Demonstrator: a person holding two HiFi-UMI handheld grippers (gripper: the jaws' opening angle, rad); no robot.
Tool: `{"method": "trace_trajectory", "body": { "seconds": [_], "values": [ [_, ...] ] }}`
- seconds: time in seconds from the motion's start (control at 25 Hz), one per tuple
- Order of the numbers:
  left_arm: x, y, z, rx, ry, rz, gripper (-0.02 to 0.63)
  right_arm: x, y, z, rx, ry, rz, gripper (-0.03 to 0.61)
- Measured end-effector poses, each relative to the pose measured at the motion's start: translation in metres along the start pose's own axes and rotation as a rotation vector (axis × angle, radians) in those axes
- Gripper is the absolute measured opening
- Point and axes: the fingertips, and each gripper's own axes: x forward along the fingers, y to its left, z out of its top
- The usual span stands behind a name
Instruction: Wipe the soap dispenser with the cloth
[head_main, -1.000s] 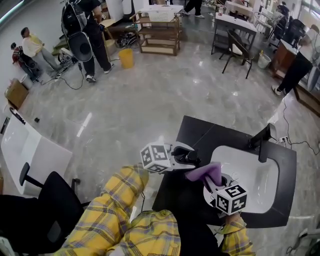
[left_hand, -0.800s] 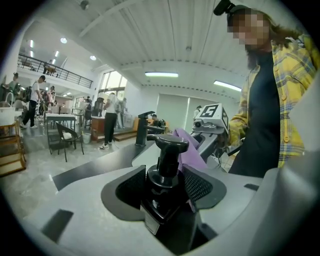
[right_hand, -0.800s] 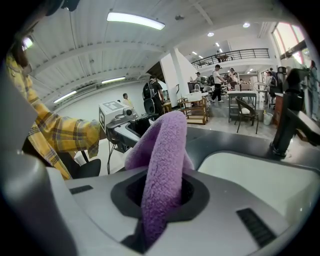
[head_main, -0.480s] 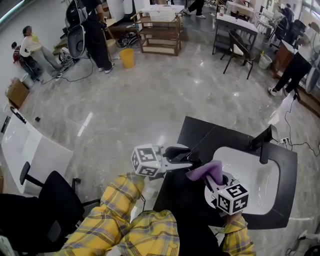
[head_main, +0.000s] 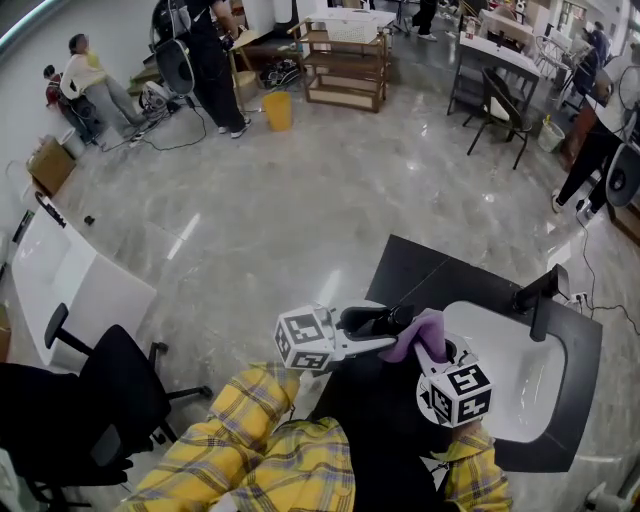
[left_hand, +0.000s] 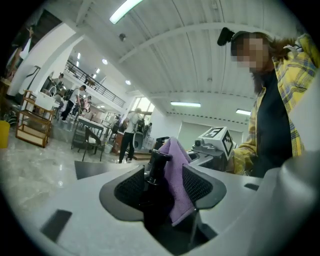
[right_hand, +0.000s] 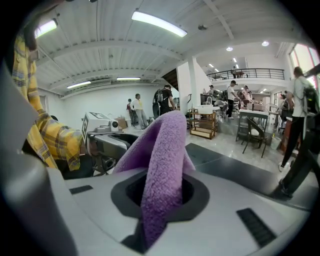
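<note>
The black soap dispenser (left_hand: 154, 176), narrow-necked with a rounded pump head, was clamped between the mesh-textured pads of the left gripper (left_hand: 162, 186), above the left edge of the glossy black counter (head_main: 402, 268). A fleecy purple cloth (right_hand: 165, 160), pinched in a fold by the right gripper (right_hand: 160, 194), was laid against the dispenser's side.

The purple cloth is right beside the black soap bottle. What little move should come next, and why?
Probably slide the cloth down the side of the soap dispenser with the right gripper. The left gripper is clamped on the dispenser, and the cloth seems to lie against its pump neck, so a short downward rub would wipe the body.
</note>
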Motion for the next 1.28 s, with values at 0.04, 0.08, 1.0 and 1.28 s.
{"method": "trace_trajectory", "body": {
  "seconds": [0.04,0.08,1.0,1.28],
  "values": [
    [0.0,0.0,-0.001,0.0,-0.001,0.011,0.215,0.001,0.0,0.0,0.005,0.0,0.002,0.037],
    [0.0,0.0,-0.001,0.0,-0.004,0.027,0.215,0.003,-0.001,-0.001,0.007,0.001,0.004,0.037],
    [0.007,0.009,-0.006,-0.076,-0.04,0.101,0.215,0.01,-0.002,-0.023,0.014,0.046,-0.015,0.037],
    [0.006,0.01,-0.006,-0.083,-0.043,0.107,0.215,0.012,0.0,-0.039,0.029,0.07,-0.046,0.037]
  ]
}}
